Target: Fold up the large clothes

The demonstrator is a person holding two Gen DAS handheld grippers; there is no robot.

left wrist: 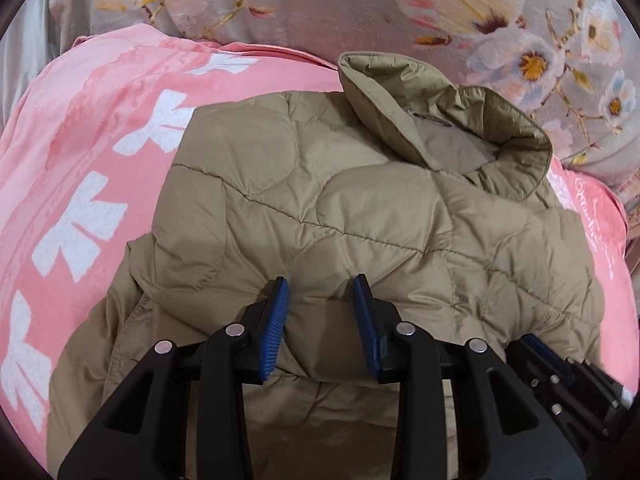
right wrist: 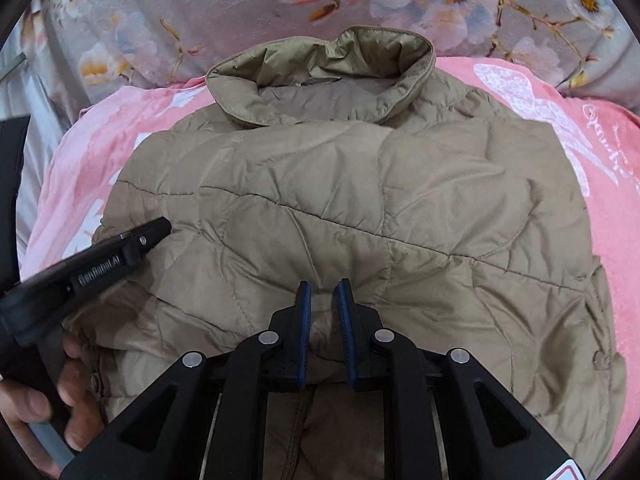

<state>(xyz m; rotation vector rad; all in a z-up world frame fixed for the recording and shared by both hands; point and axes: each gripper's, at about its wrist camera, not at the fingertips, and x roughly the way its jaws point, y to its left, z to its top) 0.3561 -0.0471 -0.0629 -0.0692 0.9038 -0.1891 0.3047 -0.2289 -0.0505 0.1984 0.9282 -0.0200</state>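
Note:
A tan quilted puffer jacket [left wrist: 360,216] lies folded on a pink blanket [left wrist: 92,168], its collar [left wrist: 440,120] at the far end. My left gripper [left wrist: 322,284] is open, its blue pads either side of a bulge of jacket fabric at the near fold. In the right wrist view the jacket [right wrist: 360,208] fills the middle, collar [right wrist: 320,80] far. My right gripper [right wrist: 323,288] has its pads closed on a ridge of jacket fabric at the near edge. The left gripper [right wrist: 158,226] shows at the left of the right wrist view, held by a hand [right wrist: 48,404].
The pink blanket [right wrist: 600,240] with white bow prints covers the bed. A grey floral cover [left wrist: 360,4] lies beyond the jacket, and also shows in the right wrist view [right wrist: 200,12]. The right gripper's body [left wrist: 576,392] sits at the lower right of the left wrist view.

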